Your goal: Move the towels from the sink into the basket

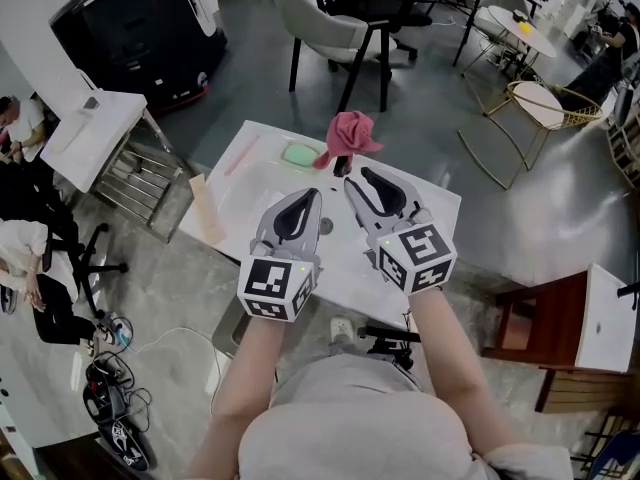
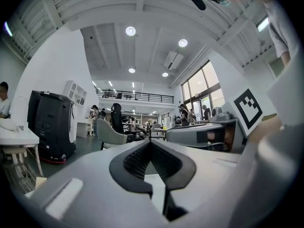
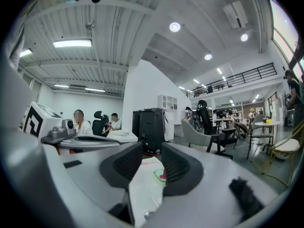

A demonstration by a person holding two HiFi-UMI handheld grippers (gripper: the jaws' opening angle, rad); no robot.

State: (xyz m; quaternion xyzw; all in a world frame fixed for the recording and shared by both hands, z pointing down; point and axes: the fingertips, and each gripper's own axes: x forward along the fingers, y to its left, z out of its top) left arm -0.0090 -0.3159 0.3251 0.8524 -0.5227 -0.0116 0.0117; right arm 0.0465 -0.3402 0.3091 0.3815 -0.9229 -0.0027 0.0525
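Note:
A bunched pink-red towel [image 1: 350,133] shows just past the tips of my right gripper [image 1: 352,175], by the far edge of the white table [image 1: 250,203]. In the right gripper view the jaws of the right gripper [image 3: 152,148] stand apart with nothing between the pads. Through the gap, low down, I see a red patch of the towel [image 3: 163,176] next to a pale green container [image 3: 157,174]. That green container [image 1: 298,154] lies on the table left of the towel. My left gripper [image 1: 316,196] is held level beside the right one, and in its own view the left gripper [image 2: 151,142] has its tips together and holds nothing.
A wooden board [image 1: 205,210] leans at the table's left edge. A black machine [image 1: 130,28] and a small white side table [image 1: 90,133] stand at the left, with seated people nearby. Chairs [image 1: 330,28] and a round gold-framed table [image 1: 535,103] are beyond.

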